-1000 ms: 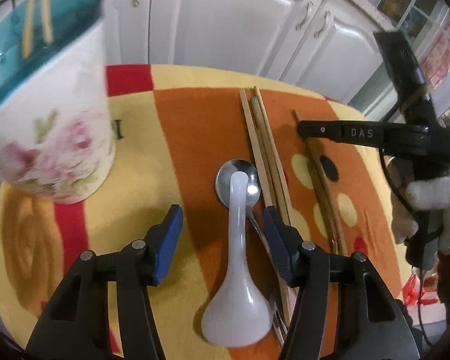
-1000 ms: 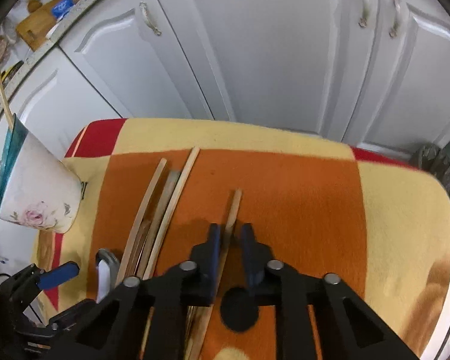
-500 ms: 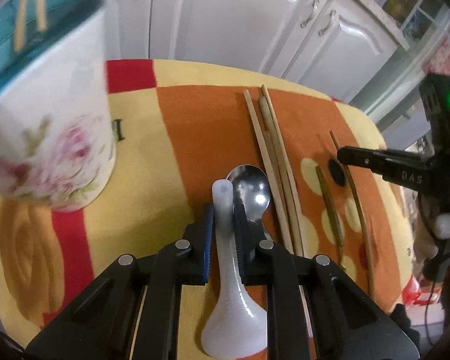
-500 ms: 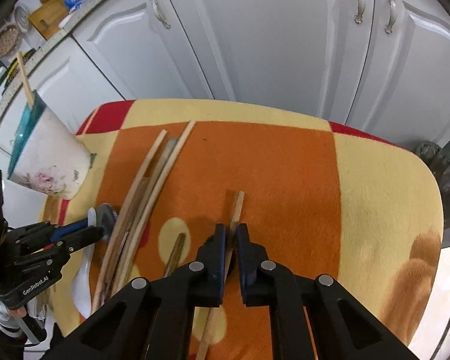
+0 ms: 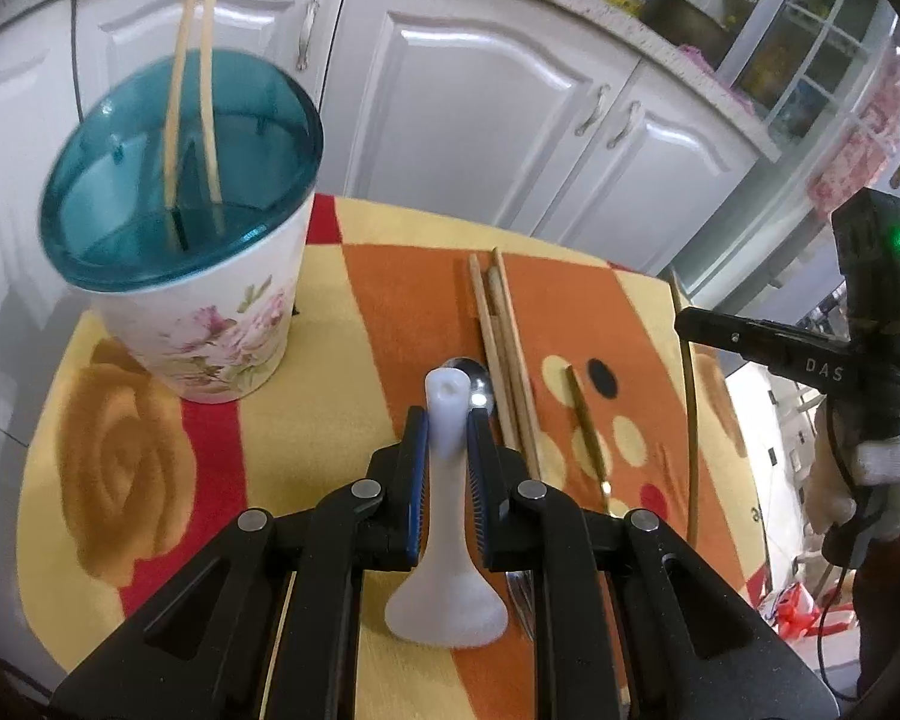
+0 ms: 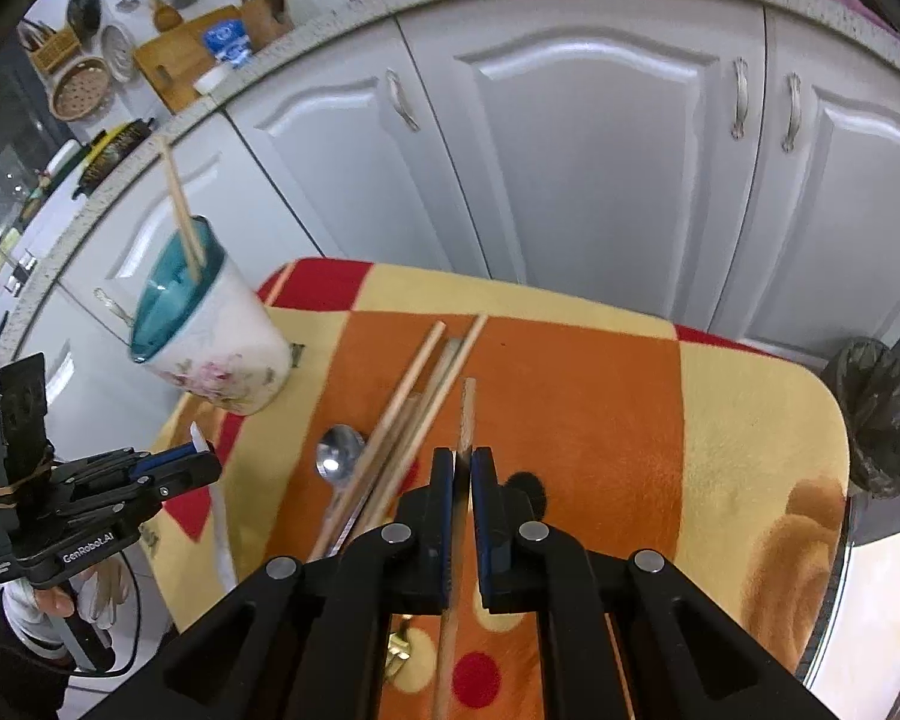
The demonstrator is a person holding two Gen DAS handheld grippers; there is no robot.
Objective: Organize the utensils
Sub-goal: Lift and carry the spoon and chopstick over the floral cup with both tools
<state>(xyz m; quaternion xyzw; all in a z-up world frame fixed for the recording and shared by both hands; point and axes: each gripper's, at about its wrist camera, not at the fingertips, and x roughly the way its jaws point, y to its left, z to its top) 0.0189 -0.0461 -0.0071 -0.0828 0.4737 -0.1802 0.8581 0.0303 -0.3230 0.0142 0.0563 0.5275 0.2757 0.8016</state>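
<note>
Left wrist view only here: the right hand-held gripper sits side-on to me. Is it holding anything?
Observer: Yes. In the right wrist view, the right hand-held gripper is shut on one pale wooden chopstick that sticks out past the fingertips.
Operator: The metal spoon is half hidden for me. Where is its bowl?
Observer: The shiny metal spoon has its bowl just left of the loose wooden chopsticks. I cannot tell if they touch.
Operator: Anything past the table's right side?
Observer: A round bin lined with a black bag stands on the floor there.
</note>
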